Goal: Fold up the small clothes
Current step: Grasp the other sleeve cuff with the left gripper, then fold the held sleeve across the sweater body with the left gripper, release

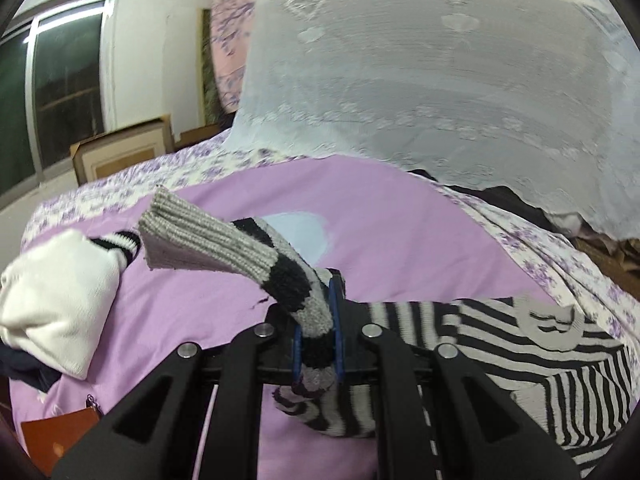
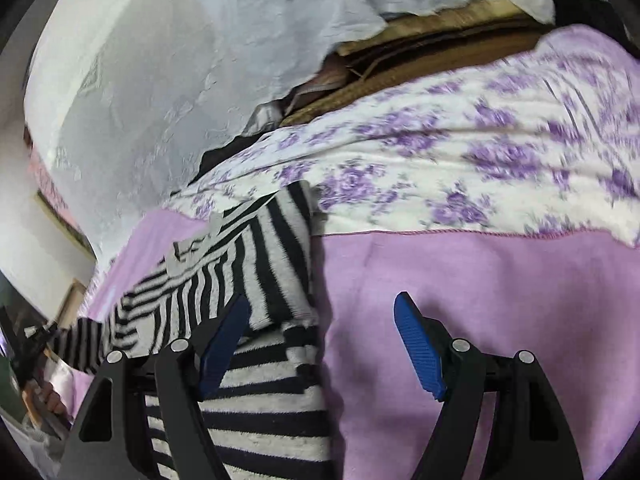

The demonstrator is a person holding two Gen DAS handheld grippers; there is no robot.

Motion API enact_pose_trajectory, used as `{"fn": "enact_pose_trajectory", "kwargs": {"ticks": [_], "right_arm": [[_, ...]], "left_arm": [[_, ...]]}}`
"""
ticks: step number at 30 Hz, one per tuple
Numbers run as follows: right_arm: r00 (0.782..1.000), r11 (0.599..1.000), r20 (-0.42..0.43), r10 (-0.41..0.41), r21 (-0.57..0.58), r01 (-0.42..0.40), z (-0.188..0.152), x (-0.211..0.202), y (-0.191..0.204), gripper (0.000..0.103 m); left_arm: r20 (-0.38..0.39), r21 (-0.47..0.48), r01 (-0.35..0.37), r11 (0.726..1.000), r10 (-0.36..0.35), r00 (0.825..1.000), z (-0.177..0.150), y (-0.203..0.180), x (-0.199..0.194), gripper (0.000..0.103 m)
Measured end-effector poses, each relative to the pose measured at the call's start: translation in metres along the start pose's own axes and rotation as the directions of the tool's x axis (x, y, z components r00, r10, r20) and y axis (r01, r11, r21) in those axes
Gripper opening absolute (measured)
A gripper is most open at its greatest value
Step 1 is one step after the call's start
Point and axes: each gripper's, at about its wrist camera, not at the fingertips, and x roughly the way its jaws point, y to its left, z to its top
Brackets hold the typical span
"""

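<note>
On purple bedding [image 1: 208, 304], left tool [image 1: 316, 344] clamps striped sleeve [image 1: 256, 248]; right tool [image 2: 320, 344] gapes beside sweater [image 2: 256, 248].

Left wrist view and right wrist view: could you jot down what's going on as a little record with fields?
Setting: lilac sheet spread over a purple-flowered white bedcover
Left gripper: jaws shut on the grey ribbed sleeve with black bands, lifted off the sheet
Right gripper: jaws open, holding nothing
Garment: black-and-white striped knit sweater, lying partly under the right gripper
Nearby: white folded cloth at left
Backdrop: white lace curtain
</note>
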Motion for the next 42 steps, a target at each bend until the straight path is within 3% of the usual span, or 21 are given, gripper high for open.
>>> {"fn": "enact_pose_trajectory", "kwargs": {"ticks": [11, 20, 28, 33, 35, 37, 39, 41, 42], "right_arm": [[0.999, 0.999, 0.003, 0.033, 0.012, -0.033, -0.003, 0.003, -0.001, 0.076], [0.998, 0.995, -0.025, 0.055, 0.088, -0.053, -0.006, 0.015, -0.018, 0.076], [0.998, 0.995, -0.026, 0.052, 0.084, -0.050, -0.006, 0.017, -0.018, 0.076], [0.998, 0.995, -0.026, 0.057, 0.088, -0.054, -0.005, 0.018, -0.019, 0.076], [0.998, 0.994, -0.027, 0.059, 0.090, -0.057, -0.005, 0.018, -0.019, 0.076], [0.998, 0.994, -0.027, 0.064, 0.094, -0.061, -0.005, 0.019, -0.020, 0.076], [0.997, 0.993, -0.026, 0.066, 0.096, -0.063, -0.006, 0.019, -0.021, 0.076], [0.997, 0.993, -0.026, 0.066, 0.095, -0.063, -0.006, 0.019, -0.021, 0.076], [0.997, 0.993, -0.026, 0.066, 0.096, -0.064, -0.006, 0.019, -0.021, 0.076]], "left_arm": [[0.040, 0.113, 0.049, 0.992, -0.054, 0.998, -0.003, -0.081, -0.034, 0.010], [0.073, 0.204, 0.095, 0.974, -0.112, 0.991, -0.012, -0.159, -0.058, 0.010], [0.030, 0.259, 0.158, 0.953, -0.172, 0.985, -0.037, -0.222, -0.063, 0.010], [-0.034, 0.351, 0.163, 0.922, -0.161, 0.986, -0.079, -0.271, -0.044, 0.011], [-0.081, 0.402, 0.171, 0.900, -0.151, 0.985, -0.099, -0.285, -0.032, 0.017], [-0.116, 0.465, 0.174, 0.868, -0.135, 0.984, -0.120, -0.298, -0.024, 0.048], [-0.106, 0.502, 0.165, 0.849, -0.130, 0.986, -0.129, -0.303, -0.026, 0.064], [-0.075, 0.510, 0.163, 0.844, -0.145, 0.987, -0.130, -0.302, -0.035, 0.071], [-0.070, 0.509, 0.171, 0.844, -0.157, 0.985, -0.128, -0.300, -0.039, 0.082]]}}
